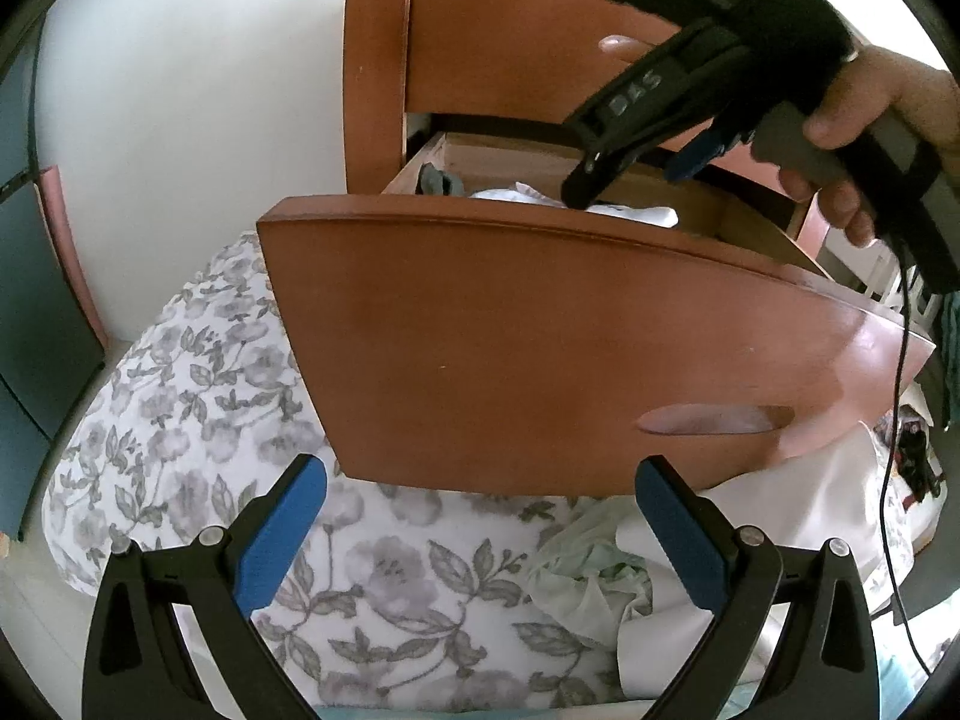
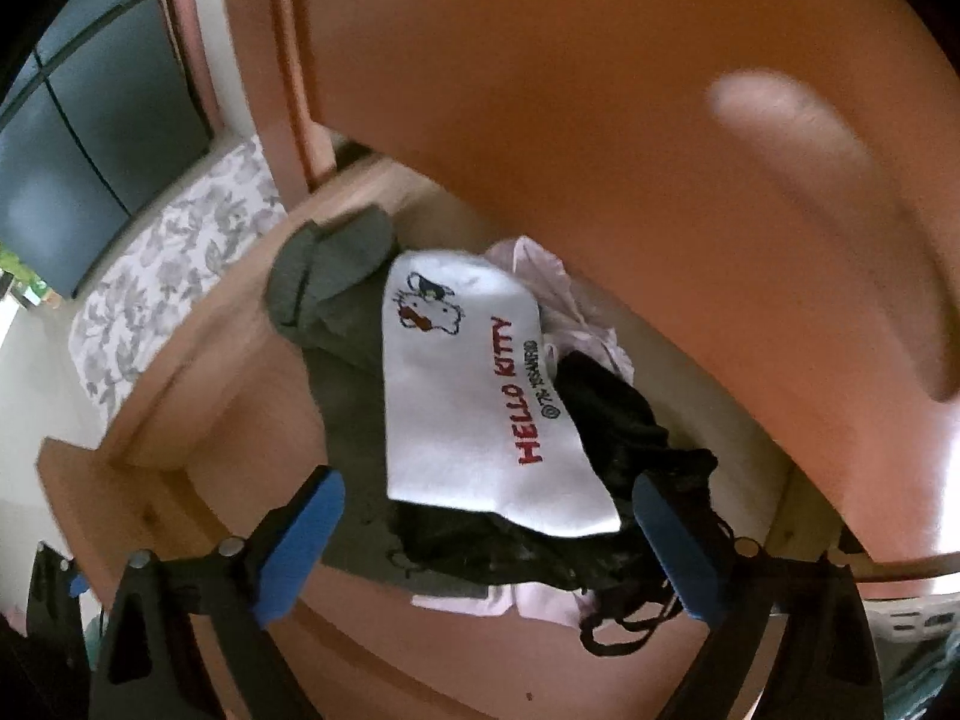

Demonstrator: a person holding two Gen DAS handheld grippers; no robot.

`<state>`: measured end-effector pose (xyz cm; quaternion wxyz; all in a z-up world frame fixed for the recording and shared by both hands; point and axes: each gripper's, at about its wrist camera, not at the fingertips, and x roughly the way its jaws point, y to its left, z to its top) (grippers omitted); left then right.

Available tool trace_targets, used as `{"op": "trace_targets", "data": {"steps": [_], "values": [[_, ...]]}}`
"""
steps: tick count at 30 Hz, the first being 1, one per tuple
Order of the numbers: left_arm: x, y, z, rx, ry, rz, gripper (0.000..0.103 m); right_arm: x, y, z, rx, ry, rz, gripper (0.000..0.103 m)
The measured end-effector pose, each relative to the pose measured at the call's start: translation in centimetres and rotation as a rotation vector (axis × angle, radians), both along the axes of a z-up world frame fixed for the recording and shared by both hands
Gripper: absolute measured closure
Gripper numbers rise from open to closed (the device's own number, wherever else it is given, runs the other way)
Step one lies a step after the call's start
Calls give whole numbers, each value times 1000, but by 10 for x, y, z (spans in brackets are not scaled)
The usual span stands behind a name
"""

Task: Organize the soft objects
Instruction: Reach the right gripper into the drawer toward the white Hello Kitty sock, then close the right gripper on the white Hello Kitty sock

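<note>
Your right tongs (image 2: 489,546) gape wide over the white sock (image 2: 474,384) already in the drawer (image 2: 198,396); your left tongs (image 1: 480,531), wide and empty, have pale clothes (image 1: 594,564) ahead left to stow

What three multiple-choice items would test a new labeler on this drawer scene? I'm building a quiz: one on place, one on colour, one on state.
1. Where does the white Hello Kitty sock lie?
A. on the bed
B. in the open drawer
C. on the floor

2. What colour is the sock's lettering?
A. red
B. green
C. yellow

3. How is the right gripper?
A. shut on the sock
B. shut, empty
C. open, holding nothing

Answers: 1 B, it rests on dark clothes inside the wooden drawer; 2 A, the words read red; 3 C, its blue pads stand apart above the pile.
</note>
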<state>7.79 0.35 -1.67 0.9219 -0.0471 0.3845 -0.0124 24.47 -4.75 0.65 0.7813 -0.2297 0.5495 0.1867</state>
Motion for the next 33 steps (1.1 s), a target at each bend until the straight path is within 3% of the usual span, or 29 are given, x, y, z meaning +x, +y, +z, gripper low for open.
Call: {"op": "trace_targets", "data": {"steps": [7, 10, 16, 18, 24, 27, 33], "values": [[1, 1, -2, -3, 11, -1, 1, 13, 3, -18, -28, 35, -26, 6], [2, 1, -3, -5, 17, 1, 1, 16, 3, -25, -38, 49, -32, 10], [1, 1, -3, 0, 16, 4, 1, 23, -2, -26, 14, 71, -65, 29], [1, 0, -4, 3, 18, 5, 1, 23, -4, -21, 38, 69, -65, 46], [2, 1, -4, 1, 21, 7, 1, 22, -13, -6, 82, 39, -94, 73], [2, 1, -5, 0, 25, 7, 1, 21, -23, 4, 105, 16, -120, 81], [3, 1, -5, 2, 30, 6, 1, 18, -51, 29, 167, -27, -164, 84]]}}
